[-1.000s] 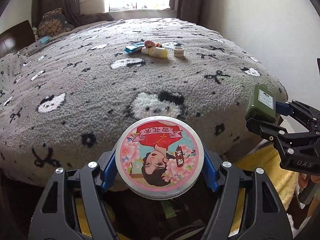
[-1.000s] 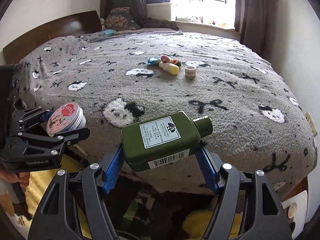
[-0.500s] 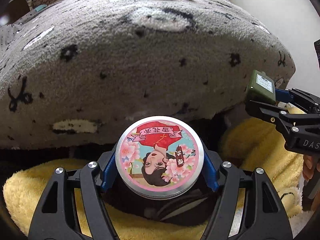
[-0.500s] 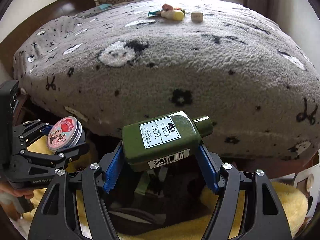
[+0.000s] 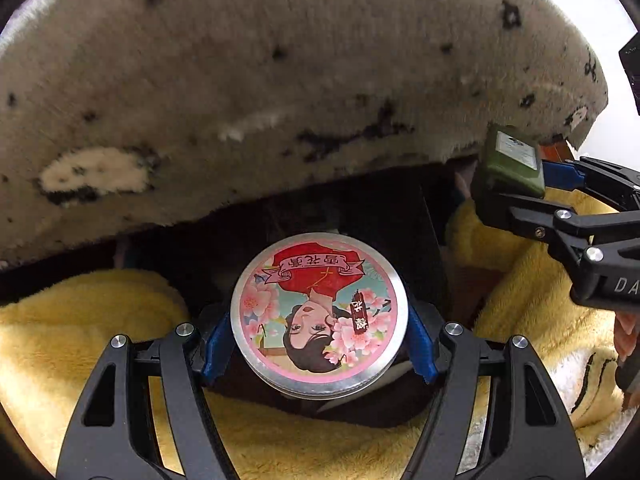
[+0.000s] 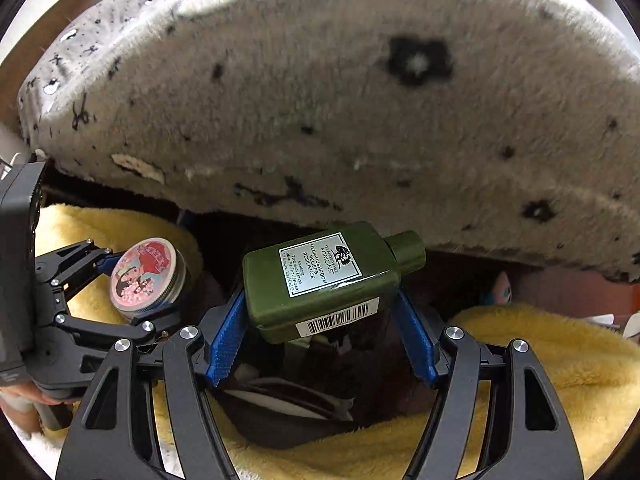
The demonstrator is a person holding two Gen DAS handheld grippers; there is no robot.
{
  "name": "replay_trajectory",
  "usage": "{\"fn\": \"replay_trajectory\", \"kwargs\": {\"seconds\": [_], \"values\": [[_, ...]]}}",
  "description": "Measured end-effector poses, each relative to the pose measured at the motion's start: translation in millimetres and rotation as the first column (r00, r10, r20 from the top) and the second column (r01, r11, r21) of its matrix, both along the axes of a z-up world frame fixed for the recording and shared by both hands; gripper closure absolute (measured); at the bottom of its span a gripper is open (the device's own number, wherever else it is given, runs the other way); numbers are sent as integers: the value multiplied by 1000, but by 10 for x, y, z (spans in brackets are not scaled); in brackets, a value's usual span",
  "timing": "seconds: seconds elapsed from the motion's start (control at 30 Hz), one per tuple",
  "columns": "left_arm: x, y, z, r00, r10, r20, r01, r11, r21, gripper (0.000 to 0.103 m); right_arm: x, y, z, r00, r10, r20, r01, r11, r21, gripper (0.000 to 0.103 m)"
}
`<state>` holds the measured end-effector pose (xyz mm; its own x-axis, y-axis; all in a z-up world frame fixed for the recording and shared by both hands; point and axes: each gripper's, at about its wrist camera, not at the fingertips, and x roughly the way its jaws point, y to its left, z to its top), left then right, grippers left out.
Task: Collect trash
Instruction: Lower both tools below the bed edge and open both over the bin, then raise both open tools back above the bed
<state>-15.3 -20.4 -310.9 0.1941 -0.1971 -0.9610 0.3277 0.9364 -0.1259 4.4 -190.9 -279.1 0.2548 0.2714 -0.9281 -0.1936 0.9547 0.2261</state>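
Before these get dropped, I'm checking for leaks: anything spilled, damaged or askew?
Nothing stands out. The round tin sits closed in the left gripper, and the green bottle, cap on, lies sideways in the right gripper. No spill shows.

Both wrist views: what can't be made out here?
- Dark container under the tin: left view, the tin and left gripper cover its opening.
- Container contents: right view, the bottle hides most.
- Small pink-and-blue thing: right view, shadowed, too small.
- Blanket pattern: both views, blurred.
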Motion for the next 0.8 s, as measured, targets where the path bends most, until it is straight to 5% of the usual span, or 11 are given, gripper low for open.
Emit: {"fn": "replay_trajectory", "kwargs": {"seconds": [0.37,0.43,0.53,0.8], "values": [[103,14,-258,994,-32,-104,29,999,-33,36,159,108,-300,995,1,-101,2,1000,28,32],[121,6,-283,994,-29,-110,26,999,-32,30,177,112,-318,994,0,-110,4,999,33,32],[150,-28,-273,995,-21,-101,18,999,-29,19,210,95,-305,995,-14,-100,18,999,43,21],[175,-8,-82,999,-7,-52,6,1000,-25,11,228,2,-70,998,-62,-16,62,998,24,10]]}}
